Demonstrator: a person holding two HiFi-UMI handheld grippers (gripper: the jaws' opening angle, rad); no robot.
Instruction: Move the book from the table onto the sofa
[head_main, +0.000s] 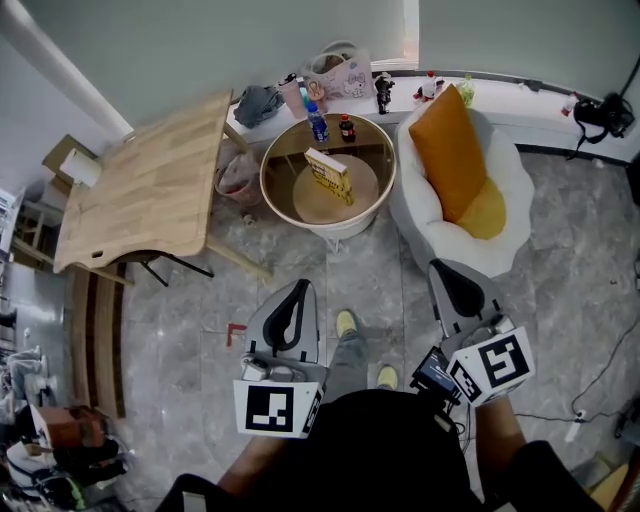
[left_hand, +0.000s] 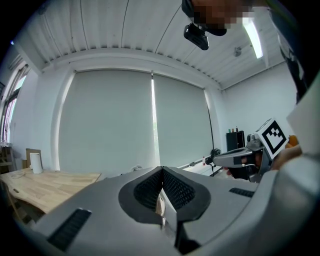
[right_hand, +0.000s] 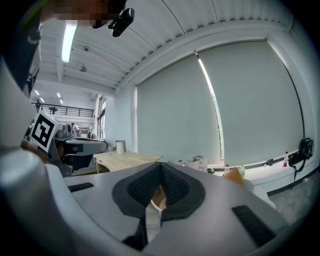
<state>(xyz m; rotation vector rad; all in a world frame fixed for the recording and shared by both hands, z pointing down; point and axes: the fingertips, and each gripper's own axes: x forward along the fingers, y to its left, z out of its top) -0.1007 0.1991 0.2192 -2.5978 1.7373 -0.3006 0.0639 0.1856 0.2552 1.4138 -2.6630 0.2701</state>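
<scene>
On the round wooden table (head_main: 345, 228) at twelve o'clock, the yellow book (head_main: 330, 174) is waiting untouched, off the white padded sofa (head_main: 515, 182), while left gripper (head_main: 297, 290) and right gripper (head_main: 450, 272) are hovering clenched and empty.

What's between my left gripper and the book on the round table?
Just bare floor, then the table's near rim before the book; the head view shows it.

Grey floor (head_main: 375, 280) lies open straight ahead to the round table (head_main: 335, 228) at 12 o'clock. There a blue bottle (head_main: 317, 125) and a dark bottle (head_main: 346, 128) crowd the far rim behind the book (head_main: 330, 172). At 1 o'clock an orange cushion (head_main: 447, 150) fills the middle of the sofa (head_main: 515, 190), and the wooden table (head_main: 150, 185) blocks 10 o'clock.
</scene>
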